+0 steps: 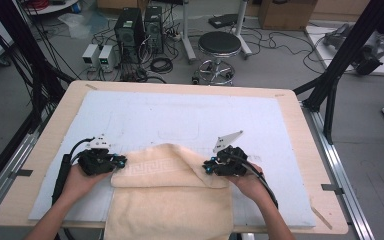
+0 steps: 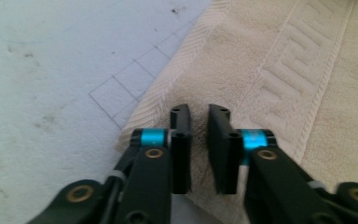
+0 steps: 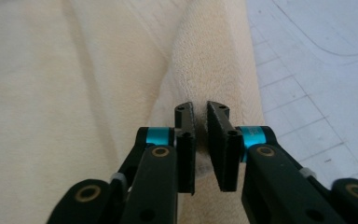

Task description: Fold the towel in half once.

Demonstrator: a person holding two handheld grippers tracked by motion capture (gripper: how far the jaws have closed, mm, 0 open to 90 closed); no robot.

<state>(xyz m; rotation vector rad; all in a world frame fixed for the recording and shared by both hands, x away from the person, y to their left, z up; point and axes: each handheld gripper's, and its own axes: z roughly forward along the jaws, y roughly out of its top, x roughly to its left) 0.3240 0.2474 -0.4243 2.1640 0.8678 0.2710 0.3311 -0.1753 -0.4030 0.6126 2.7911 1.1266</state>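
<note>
Work in hand: you are folding the cream towel (image 1: 170, 200) on the white mat (image 1: 180, 115) that covers the tabletop (image 1: 300, 120).
Towel, place: it lies at the near middle of the mat, its lower part hanging past the near edge of the tabletop; the far part is doubled back toward you, so 2 layers overlap between your hands.
Left gripper (image 1: 116, 162): it sits at the fold's left end. In the left gripper view its jaws stand narrowly parted above the herringbone border; a pinch of cloth seems to sit between them, though the pads do not plainly press on it, so count it as released or nearly so.
Right gripper (image 1: 207, 167): it mirrors the left at the fold's right end. In the right gripper view the jaws clench a raised ridge of towel edge, which rises between them.
Why held so: 1 gripper at each end keeps the folded edge straight and level, so the layers land square.
Greek-key band (image 2: 284, 79): it runs along the flap, a handy line for judging straightness.
Next, as I judge: lay the flap flat, then let go.
</note>
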